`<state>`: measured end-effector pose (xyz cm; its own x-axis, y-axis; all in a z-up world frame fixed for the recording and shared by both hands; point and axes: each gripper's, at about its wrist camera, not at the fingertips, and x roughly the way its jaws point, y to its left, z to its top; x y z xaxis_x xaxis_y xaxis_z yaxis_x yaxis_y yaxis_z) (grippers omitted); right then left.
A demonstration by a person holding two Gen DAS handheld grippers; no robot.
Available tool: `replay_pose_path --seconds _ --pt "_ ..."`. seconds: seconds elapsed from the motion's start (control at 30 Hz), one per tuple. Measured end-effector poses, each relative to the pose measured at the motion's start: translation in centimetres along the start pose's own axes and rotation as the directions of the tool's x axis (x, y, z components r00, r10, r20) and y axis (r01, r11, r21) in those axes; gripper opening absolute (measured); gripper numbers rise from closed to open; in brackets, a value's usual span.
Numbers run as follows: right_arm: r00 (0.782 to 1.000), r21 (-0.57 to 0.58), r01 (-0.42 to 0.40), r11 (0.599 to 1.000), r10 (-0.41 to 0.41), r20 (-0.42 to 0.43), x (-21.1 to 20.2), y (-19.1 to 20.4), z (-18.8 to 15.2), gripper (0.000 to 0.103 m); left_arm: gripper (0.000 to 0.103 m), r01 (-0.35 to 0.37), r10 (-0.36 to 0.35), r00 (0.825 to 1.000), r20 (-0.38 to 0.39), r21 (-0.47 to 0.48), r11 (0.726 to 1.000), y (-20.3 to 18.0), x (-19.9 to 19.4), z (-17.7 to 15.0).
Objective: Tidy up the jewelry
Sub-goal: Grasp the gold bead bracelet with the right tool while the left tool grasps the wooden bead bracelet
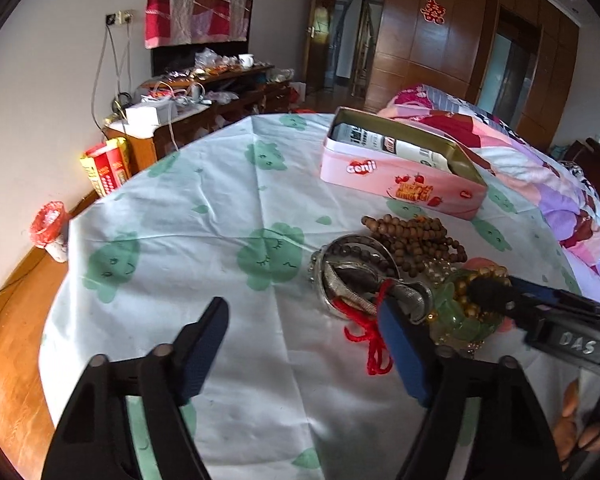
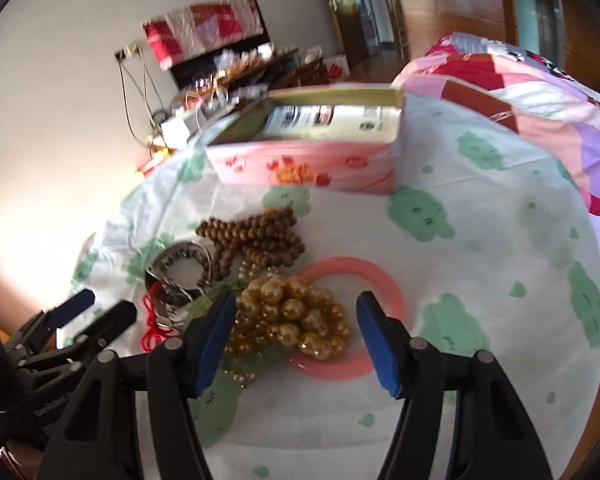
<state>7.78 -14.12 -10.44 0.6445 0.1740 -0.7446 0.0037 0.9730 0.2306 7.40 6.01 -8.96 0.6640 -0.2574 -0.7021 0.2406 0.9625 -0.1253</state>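
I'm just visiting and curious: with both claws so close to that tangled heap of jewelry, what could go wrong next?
1. The gold pearl beads lie on the pink ring and other strands; the open right claw might drag those along.
2. The red cord lies by the left claw and could snag.
3. Both claws crowd the same heap and might collide.

Daylight fills both views, brightest on the wall left of the right gripper, where it washes out to glare. The left wrist view is sharp; the right wrist view is smeared, most at the tin ahead. Fisheye bending curves the table edges, with black corners.
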Motion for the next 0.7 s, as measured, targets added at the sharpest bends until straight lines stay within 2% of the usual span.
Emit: replay_pose_path --seconds 0.1,0.17,0.23,0.33,0.43,0.53,0.6,0.7 --pt "0.999 -0.005 -0.029 1.000 0.029 -0.043 1.0 -0.1 -0.1 0.065 0.073 0.034 -0.034 0.999 -0.002 -0.006 0.999 0.0 0.3 0.2" --pt "0.998 -0.010 -0.053 0.999 0.052 -0.038 0.9 0.0 -0.1 0.048 0.073 0.033 -0.033 0.999 0.003 0.007 0.999 -0.2 0.3 0.5" --pt "0.999 -0.039 -0.048 0.998 0.047 -0.018 0.3 0.4 -0.1 0.040 0.073 0.031 -0.031 1.000 -0.001 0.012 0.999 -0.2 0.4 0.7" --pt "0.998 -0.045 -0.068 0.997 0.069 0.007 -0.4 0.6 0.0 0.035 0.073 0.043 -0.043 0.999 0.003 0.017 0.999 -0.3 0.4 1.4" --pt "0.992 -0.021 -0.108 0.994 0.109 0.062 -1.6 -0.1 0.5 0.035 0.073 0.065 -0.066 0.998 0.009 0.048 0.997 -0.9 0.5 2.2" --pt "0.984 -0.007 -0.115 0.993 0.115 0.133 -3.0 -0.8 1.5 0.035 0.073 0.086 -0.089 0.996 0.024 0.105 0.991 -2.2 0.6 3.5" --pt "0.981 0.003 -0.101 0.995 0.099 0.165 -3.8 -1.3 2.2 0.035 0.073 0.105 -0.110 0.993 0.032 0.133 0.986 -3.1 0.9 4.4" --pt "0.978 0.022 -0.089 0.996 0.083 0.192 -4.2 -2.1 2.6 0.035 0.073 0.145 -0.146 0.989 -0.007 0.170 0.975 -4.3 2.4 5.6"
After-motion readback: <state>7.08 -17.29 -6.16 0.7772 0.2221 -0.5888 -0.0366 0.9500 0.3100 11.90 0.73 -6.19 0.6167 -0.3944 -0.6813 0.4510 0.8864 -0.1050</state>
